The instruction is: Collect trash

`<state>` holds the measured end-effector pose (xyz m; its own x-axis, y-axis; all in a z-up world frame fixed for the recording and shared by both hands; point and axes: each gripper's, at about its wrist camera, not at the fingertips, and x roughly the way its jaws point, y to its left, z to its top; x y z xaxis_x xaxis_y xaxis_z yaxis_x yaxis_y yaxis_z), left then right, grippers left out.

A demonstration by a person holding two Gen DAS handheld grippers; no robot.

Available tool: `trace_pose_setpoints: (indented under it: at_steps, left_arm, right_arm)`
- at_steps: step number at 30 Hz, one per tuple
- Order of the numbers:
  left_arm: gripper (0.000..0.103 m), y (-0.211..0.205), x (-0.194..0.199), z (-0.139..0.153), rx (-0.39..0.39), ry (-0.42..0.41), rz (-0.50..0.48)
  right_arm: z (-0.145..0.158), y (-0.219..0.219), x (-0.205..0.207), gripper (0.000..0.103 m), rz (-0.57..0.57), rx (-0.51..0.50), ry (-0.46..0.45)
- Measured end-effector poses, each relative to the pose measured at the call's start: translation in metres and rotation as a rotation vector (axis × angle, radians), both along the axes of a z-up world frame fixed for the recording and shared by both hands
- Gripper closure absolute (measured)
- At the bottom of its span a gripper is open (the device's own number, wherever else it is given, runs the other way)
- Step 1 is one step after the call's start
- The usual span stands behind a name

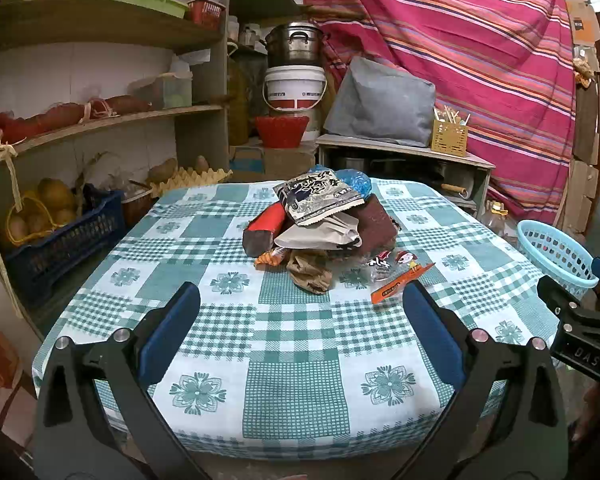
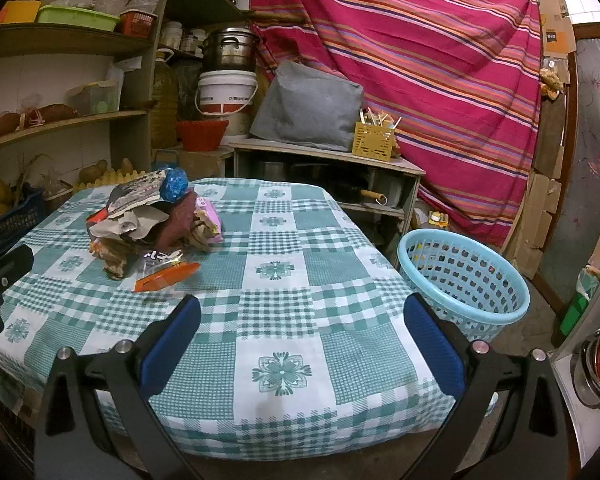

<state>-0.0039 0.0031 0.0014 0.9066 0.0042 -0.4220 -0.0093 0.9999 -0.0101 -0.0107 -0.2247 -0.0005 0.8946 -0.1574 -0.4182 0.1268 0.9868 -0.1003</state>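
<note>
A heap of trash (image 1: 320, 224) lies on the green checked tablecloth (image 1: 292, 380): snack wrappers, crumpled paper, a blue bag and a red packet. An orange wrapper (image 1: 400, 285) lies at its near right edge. In the right wrist view the heap (image 2: 152, 220) sits far left, with the orange wrapper (image 2: 166, 277) in front of it. A light blue basket (image 2: 464, 280) stands on the floor right of the table. My left gripper (image 1: 300, 312) is open, short of the heap. My right gripper (image 2: 300, 316) is open over bare cloth, with nothing between its fingers.
Wooden shelves (image 1: 100, 120) with crates and produce stand left of the table. Behind it are a low cabinet (image 2: 328, 160), a grey cushion, buckets, a pot and a striped red cloth (image 2: 440, 60). The right gripper's body (image 1: 584, 332) shows at the left view's right edge.
</note>
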Motion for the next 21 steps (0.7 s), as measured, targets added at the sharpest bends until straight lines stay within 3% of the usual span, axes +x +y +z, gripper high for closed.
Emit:
trace_pose_setpoints:
  at_steps: [21]
  left_arm:
    - [0.005, 0.0007, -0.0004, -0.0002, 0.002, -0.004, -0.001]
  right_arm:
    - [-0.0029, 0.0013, 0.0029, 0.004, 0.000, 0.002, 0.015]
